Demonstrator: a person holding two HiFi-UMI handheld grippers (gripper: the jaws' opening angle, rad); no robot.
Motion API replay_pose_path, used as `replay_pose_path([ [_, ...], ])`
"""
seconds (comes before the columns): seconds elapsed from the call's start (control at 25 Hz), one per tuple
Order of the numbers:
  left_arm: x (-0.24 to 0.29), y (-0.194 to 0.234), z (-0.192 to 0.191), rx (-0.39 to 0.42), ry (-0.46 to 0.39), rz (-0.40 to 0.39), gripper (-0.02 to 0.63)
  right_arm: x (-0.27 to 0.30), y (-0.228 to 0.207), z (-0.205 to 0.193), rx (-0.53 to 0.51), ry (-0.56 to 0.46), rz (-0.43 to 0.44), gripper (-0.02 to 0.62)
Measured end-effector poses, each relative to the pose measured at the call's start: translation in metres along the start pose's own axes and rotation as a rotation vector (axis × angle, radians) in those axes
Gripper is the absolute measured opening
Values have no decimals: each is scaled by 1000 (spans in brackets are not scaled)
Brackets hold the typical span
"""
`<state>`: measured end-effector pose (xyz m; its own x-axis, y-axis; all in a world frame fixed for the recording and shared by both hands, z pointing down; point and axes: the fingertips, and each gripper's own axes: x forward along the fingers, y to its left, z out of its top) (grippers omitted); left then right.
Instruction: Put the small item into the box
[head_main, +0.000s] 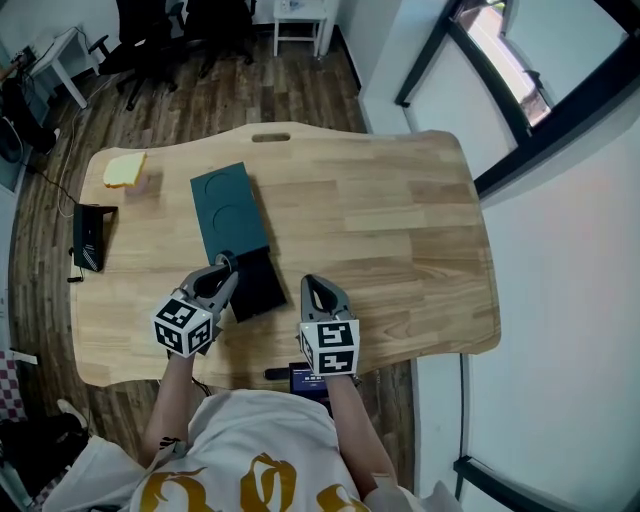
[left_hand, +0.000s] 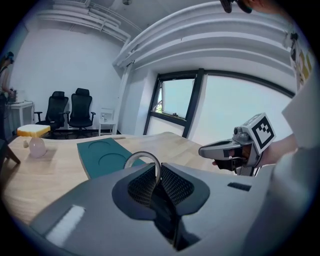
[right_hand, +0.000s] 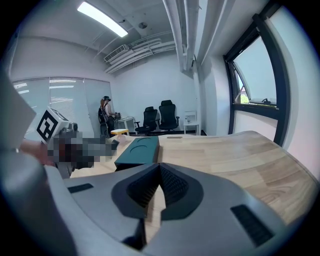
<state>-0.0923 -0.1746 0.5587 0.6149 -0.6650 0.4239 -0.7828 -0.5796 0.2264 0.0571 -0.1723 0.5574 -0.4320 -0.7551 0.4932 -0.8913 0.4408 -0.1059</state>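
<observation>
So, ring between left gripper jaws.

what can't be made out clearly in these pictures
ring: lower half hidden between the left gripper's shut pads, left gripper view
dark piece: near-left corner covered by that gripper, head view; depth unclear
pale round item by the yellow sponge: too small to identify, head view
screen at the table's near edge: cut off by the right gripper's cube and the person's shirt, head view
</observation>
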Motion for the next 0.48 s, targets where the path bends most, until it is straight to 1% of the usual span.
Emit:
replay_pose_path([
  [0.24, 10, -2, -19, 2, 62, -20, 38, 7, -7, -9, 17, 25, -1, 5],
  [0.48, 21, -3, -27, 28, 114, -48, 38, 15, -8, -13, 30, 35, 1, 5],
])
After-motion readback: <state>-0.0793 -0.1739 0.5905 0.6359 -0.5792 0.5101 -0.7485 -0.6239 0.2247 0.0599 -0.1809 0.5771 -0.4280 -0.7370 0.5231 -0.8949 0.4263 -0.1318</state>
